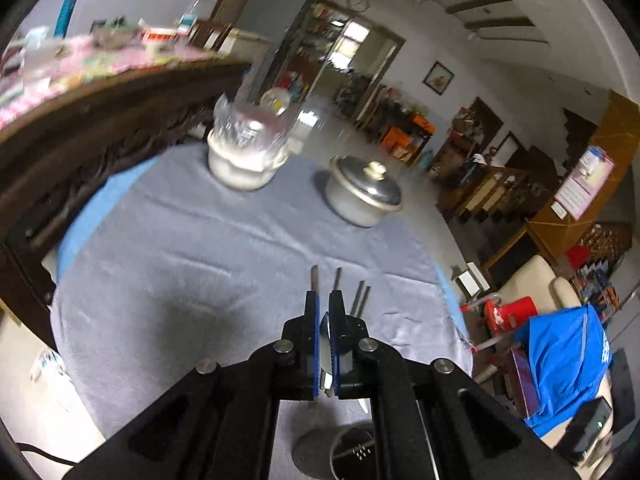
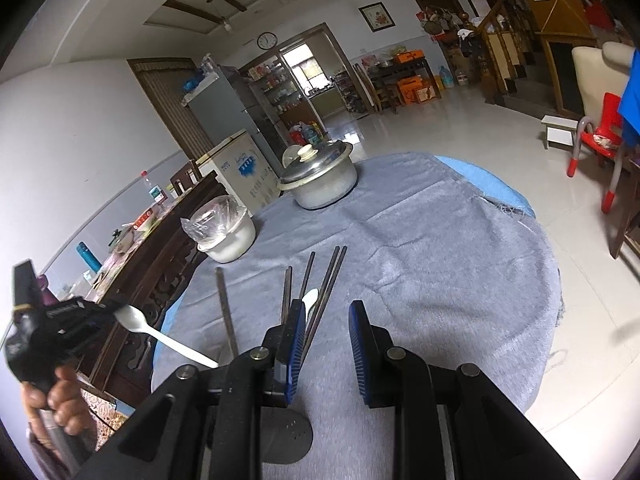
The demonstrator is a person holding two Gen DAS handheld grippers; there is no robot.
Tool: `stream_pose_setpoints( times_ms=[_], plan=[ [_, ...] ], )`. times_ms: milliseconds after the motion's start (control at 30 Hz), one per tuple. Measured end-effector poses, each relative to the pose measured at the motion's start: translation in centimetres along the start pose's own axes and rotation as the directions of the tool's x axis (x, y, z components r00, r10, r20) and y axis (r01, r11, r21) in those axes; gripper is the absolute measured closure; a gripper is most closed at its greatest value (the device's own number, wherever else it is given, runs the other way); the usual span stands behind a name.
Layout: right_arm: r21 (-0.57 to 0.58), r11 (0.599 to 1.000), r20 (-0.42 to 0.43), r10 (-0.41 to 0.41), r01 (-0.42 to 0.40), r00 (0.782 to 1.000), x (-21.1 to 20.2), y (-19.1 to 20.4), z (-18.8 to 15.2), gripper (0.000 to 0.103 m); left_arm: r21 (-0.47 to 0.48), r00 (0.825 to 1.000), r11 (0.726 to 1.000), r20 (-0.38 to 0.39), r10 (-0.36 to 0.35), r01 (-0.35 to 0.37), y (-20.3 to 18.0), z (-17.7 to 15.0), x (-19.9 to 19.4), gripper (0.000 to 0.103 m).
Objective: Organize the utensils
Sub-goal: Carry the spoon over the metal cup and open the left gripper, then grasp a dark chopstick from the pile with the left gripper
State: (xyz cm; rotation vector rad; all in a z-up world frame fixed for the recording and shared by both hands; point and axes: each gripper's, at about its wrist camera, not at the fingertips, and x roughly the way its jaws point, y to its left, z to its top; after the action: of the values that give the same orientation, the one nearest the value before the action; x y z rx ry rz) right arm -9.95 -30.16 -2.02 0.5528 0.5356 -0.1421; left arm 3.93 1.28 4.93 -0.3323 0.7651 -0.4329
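The left tool (image 2: 116, 308) is pinching a white plastic spoon (image 2: 160, 336) by its bowl, holding it in the air off the counter's left edge with the handle sloping toward the near edge; in the left wrist view the spoon (image 1: 326, 344) is showing as a pale sliver between the blue pads (image 1: 314, 344). The right tool (image 2: 324, 344) is hovering over the near part of the counter (image 2: 440, 260) with its fingers spread and nothing between them. On the grey cloth, several dark chopsticks (image 2: 328, 280) are lying side by side, pointing toward the far edge, with a second white spoon (image 2: 310, 300) among them. A perforated metal holder (image 1: 352, 452) is sitting at the near edge. A lidded metal pot (image 2: 320, 180) is standing by the far edge, and a white bowl (image 2: 228, 236) covered in plastic by the left edge.
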Motion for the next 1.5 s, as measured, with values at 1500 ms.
stream_pose_setpoints(
  times_ms=[1500],
  plan=[
    [0.084, 0.996, -0.155, -0.010, 0.024, 0.988, 5.0, -3.1, -2.4, 0.079, 0.059, 0.966, 0.998, -0.257, 0.032, -0.018, 2.5, -3.6, 8.6, 0.097]
  ],
)
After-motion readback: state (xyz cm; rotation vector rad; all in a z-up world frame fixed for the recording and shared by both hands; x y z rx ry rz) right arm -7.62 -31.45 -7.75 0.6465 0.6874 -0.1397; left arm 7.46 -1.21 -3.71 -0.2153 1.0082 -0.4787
